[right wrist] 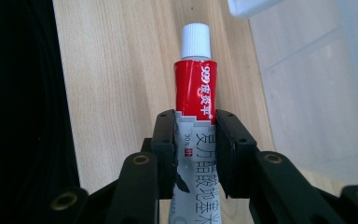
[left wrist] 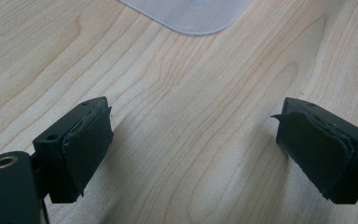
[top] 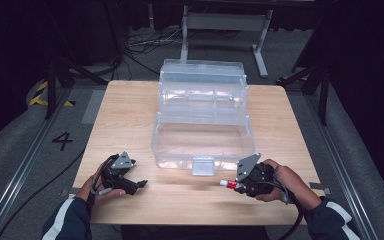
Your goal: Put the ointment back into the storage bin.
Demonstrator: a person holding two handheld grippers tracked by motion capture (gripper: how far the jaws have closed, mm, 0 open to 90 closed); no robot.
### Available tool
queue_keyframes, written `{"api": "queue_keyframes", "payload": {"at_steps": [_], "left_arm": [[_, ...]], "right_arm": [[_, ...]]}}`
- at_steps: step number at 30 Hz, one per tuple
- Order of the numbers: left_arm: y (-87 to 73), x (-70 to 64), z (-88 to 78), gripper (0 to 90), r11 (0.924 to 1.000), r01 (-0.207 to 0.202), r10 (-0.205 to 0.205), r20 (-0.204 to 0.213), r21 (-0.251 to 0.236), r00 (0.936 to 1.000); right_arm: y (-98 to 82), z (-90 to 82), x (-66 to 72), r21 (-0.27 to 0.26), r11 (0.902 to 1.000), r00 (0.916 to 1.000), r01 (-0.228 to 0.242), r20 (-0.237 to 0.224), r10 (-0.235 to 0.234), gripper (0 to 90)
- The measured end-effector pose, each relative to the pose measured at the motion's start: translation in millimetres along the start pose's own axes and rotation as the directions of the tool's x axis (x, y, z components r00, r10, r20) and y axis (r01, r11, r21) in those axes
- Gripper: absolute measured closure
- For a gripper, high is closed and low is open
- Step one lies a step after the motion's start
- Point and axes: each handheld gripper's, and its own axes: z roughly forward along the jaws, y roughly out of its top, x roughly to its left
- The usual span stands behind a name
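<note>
Pale wood-grain bench [top: 130,115] on grey carpet, dark surroundings (cables behind). Right gripper [top: 232,184] jaws clamped on red-and-white tube [right wrist: 196,93], near the clear box [top: 202,125]. Left gripper [top: 140,184] jaws apart, nothing between.

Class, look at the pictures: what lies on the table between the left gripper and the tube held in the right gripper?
Nothing: in the high view, only bare wooden table lies between the left gripper and the tube clamped in the right gripper.

The clear tiered box [top: 202,120] fills the centre and top of the counter [top: 125,115], its latch [top: 203,166] jutting toward the lower edge. Wide bare wood lies left and right of it, and a bare strip across the bottom between the left tool [top: 141,184] and right tool [top: 228,184].
</note>
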Motion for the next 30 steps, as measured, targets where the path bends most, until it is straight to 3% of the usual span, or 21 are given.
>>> {"api": "queue_keyframes", "payload": {"at_steps": [10,30], "left_arm": [[0.1,-0.2,0.1,10.7,1.0,0.001,-0.001,-0.003,0.0,1.0],[0.3,-0.7,0.3,10.6,1.0,0.003,-0.003,-0.007,0.001,1.0]], "right_arm": [[10.6,-27.4,-4.4,-0.009,0.9998,0.9998,0.016,0.016,-0.015,71.3],[34.1,-54.2,-14.5,-0.002,0.9981,0.9943,0.061,0.088,-0.061,71.2]]}}
